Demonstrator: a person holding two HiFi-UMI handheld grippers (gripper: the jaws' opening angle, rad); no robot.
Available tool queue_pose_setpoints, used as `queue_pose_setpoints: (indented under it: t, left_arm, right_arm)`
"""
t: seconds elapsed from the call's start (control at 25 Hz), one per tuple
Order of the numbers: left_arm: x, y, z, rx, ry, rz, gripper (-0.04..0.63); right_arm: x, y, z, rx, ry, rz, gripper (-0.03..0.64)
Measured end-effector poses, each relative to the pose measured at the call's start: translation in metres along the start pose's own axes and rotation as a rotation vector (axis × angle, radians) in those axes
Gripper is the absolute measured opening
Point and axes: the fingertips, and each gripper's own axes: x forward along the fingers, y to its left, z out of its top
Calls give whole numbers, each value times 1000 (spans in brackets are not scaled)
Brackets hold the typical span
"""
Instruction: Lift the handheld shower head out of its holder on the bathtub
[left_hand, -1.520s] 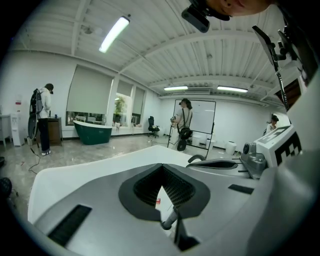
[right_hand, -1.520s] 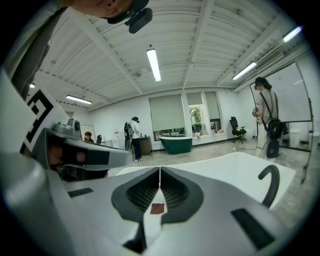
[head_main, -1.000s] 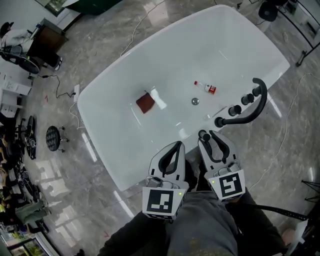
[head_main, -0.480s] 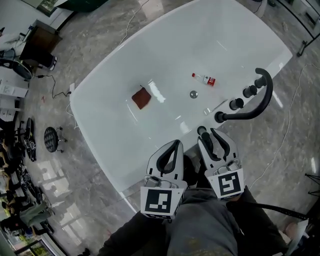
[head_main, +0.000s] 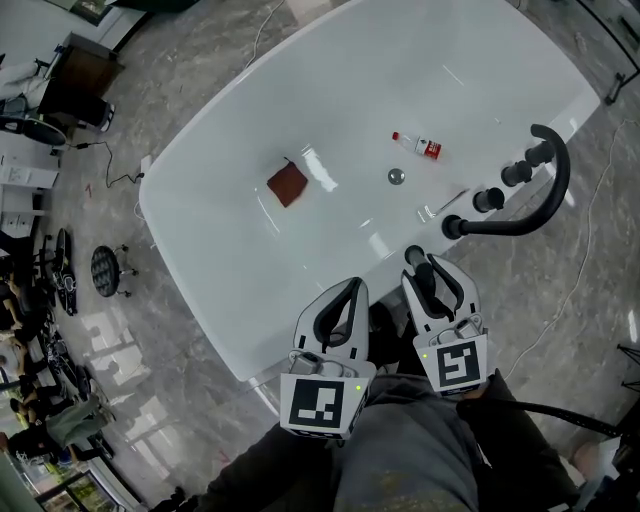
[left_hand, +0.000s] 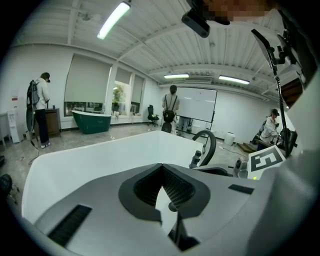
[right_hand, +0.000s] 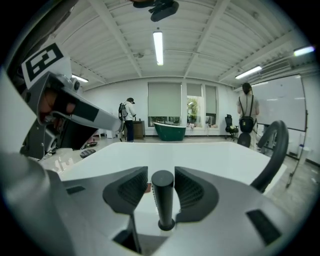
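Observation:
The black handheld shower head (head_main: 414, 254) stands upright in its holder on the near rim of the white bathtub (head_main: 200, 290). My right gripper (head_main: 428, 268) reaches over that rim. Its jaws have just been opening and stand open. In the right gripper view the shower head (right_hand: 162, 192) rises between the two pads (right_hand: 131, 189) with a gap on each side. My left gripper (head_main: 350, 288) hangs to the left over the same rim, shut and empty, and in the left gripper view its fingertips (left_hand: 162, 167) meet.
A black arched spout (head_main: 540, 210) with two knobs (head_main: 489, 198) stands on the rim right of the shower head. Inside the tub lie a brown pad (head_main: 288, 185), a small bottle (head_main: 418, 146) and the drain (head_main: 396, 177). People and a green tub (right_hand: 171, 131) stand far off.
Both grippers have sunk a little toward the tub's near rim. The right jaws have spread wider around the shower head. The shower head has not moved in its holder.

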Motion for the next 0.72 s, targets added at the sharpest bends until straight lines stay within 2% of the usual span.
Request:
queue_pose_setpoints:
  t: [0.2,0.72]
  left_arm:
    - [0,7,-3,1,2,7,3]
    - [9,10,-20,7,29,6,3]
  right_arm:
    - [6,-3,-14,-4,38,-30,155]
    - [16,-8,-34,-13,54,-62,154]
